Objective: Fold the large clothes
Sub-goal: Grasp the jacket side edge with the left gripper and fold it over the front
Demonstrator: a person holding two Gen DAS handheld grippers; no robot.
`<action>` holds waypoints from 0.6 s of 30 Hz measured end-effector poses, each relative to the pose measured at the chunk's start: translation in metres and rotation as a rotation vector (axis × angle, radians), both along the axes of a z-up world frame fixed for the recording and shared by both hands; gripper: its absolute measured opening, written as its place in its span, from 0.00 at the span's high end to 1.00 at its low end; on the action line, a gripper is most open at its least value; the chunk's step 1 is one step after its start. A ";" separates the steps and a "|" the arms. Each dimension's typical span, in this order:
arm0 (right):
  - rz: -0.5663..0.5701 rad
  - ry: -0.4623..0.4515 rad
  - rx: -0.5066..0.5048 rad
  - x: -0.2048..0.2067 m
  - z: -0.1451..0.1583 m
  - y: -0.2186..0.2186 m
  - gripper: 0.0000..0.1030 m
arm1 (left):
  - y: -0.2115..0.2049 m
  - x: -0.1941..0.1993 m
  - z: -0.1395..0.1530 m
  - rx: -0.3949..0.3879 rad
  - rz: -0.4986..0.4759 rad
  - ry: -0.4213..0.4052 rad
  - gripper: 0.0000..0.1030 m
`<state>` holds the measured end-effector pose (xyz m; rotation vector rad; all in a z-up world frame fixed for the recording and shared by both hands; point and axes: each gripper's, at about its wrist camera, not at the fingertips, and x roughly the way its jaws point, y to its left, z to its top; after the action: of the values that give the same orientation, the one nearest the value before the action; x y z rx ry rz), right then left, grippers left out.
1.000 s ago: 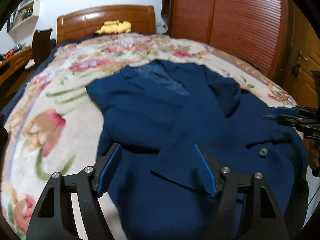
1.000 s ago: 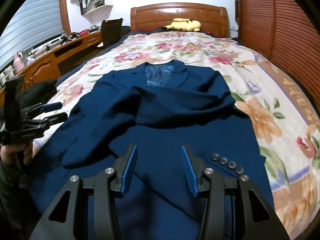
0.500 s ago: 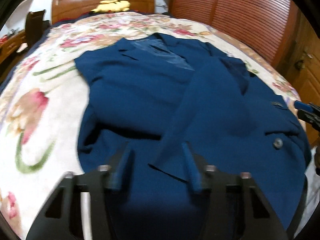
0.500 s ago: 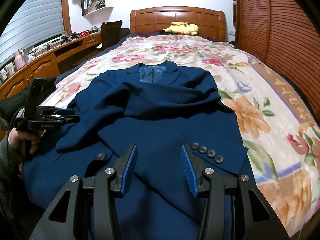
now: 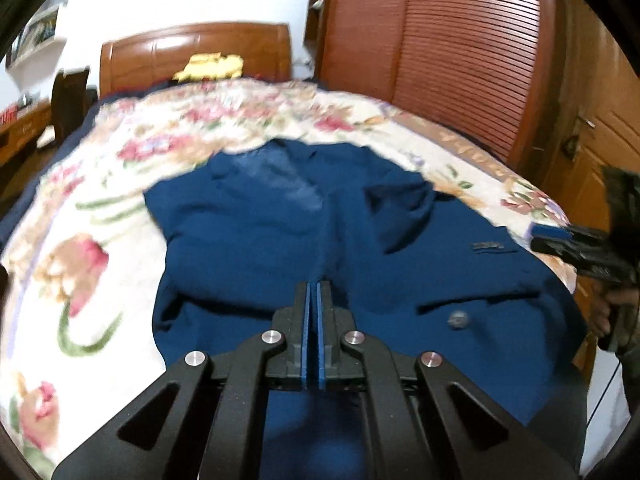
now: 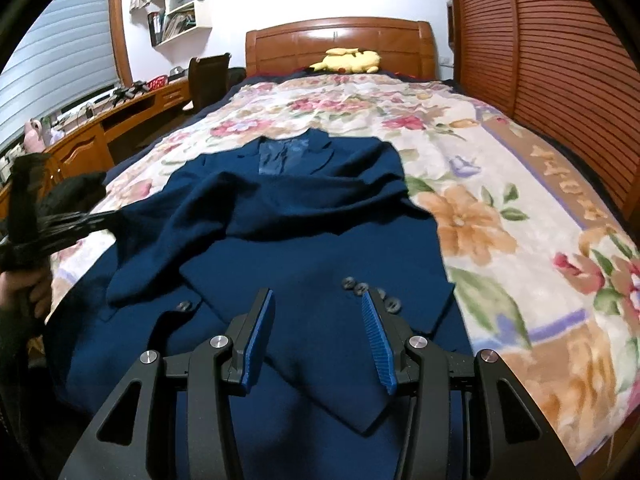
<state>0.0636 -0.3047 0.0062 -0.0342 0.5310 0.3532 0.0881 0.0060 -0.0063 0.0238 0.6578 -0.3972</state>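
Note:
A dark blue suit jacket (image 5: pixel 280 232) lies front-up on the flowered bed, sleeves folded across its chest; it also shows in the right wrist view (image 6: pixel 312 232). My left gripper (image 5: pixel 313 286) is shut above the jacket's left side, with no cloth seen between its pads. It shows at the left of the right wrist view (image 6: pixel 100 216). My right gripper (image 6: pixel 318 300) is open and empty above the lower front, near the cuff buttons (image 6: pixel 368 290). It shows at the right edge of the left wrist view (image 5: pixel 548 234).
The bed has a floral cover (image 6: pixel 500 184) and a wooden headboard (image 6: pixel 340 44) with a yellow plush toy (image 6: pixel 348 60). A slatted wooden wardrobe (image 6: pixel 560 80) runs along the right. A desk (image 6: pixel 100 128) and chair stand at the left.
My left gripper has gone from wide open to shut and has lifted slightly. My right gripper stays open and has shifted little; the view has drawn back over the jacket's lower front.

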 end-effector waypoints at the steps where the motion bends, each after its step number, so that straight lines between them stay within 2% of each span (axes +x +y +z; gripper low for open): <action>1: -0.007 -0.007 0.011 -0.001 0.003 -0.001 0.54 | -0.005 -0.008 0.006 0.003 -0.012 -0.018 0.97; 5: -0.014 -0.014 0.051 -0.004 0.004 -0.005 0.54 | -0.022 -0.036 0.021 -0.010 -0.068 -0.048 0.97; 10: -0.029 -0.026 0.067 -0.004 0.005 -0.007 0.54 | -0.050 -0.065 0.019 0.016 -0.133 -0.045 0.97; 15: -0.037 -0.031 0.100 0.002 0.006 -0.006 0.54 | -0.062 -0.084 0.011 0.062 -0.119 -0.022 0.97; 18: -0.028 -0.030 0.116 -0.001 0.000 -0.003 0.54 | -0.063 -0.095 0.012 0.061 -0.092 -0.015 0.97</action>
<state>0.0630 -0.3082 0.0060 0.0794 0.4804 0.3552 -0.0068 -0.0569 0.0056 0.1152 0.6552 -0.4653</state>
